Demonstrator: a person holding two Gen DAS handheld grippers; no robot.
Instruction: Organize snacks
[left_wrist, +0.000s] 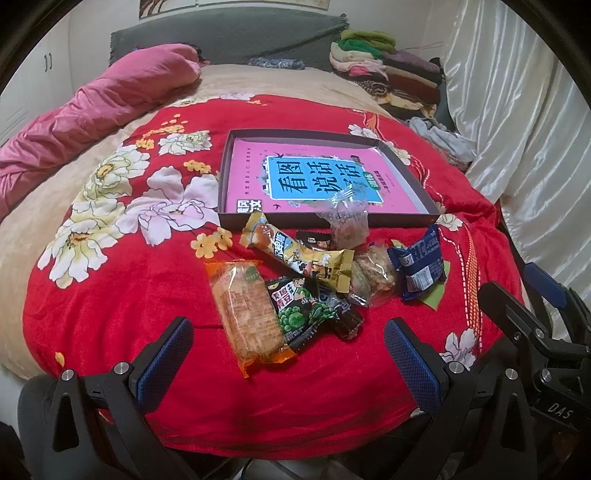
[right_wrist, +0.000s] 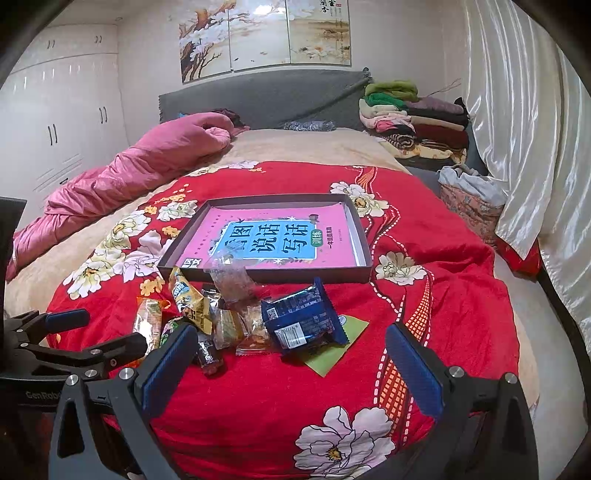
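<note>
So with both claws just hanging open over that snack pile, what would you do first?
Probably lower the right claw onto the blue packet: it lies on top of the pile, nearest that claw, and the tray behind holds only a book.

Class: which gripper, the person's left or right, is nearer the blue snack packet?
Right. The right gripper has the blue packet just ahead, between its open fingers. The left gripper faces the orange packet; the blue one lies off to its right.

Red floral blanket (left_wrist: 110, 295), pink-and-blue book (left_wrist: 317, 177) in dark tray (left_wrist: 225, 166), navy snack packet (right_wrist: 303, 321), orange wrapper (left_wrist: 247, 314)
</note>
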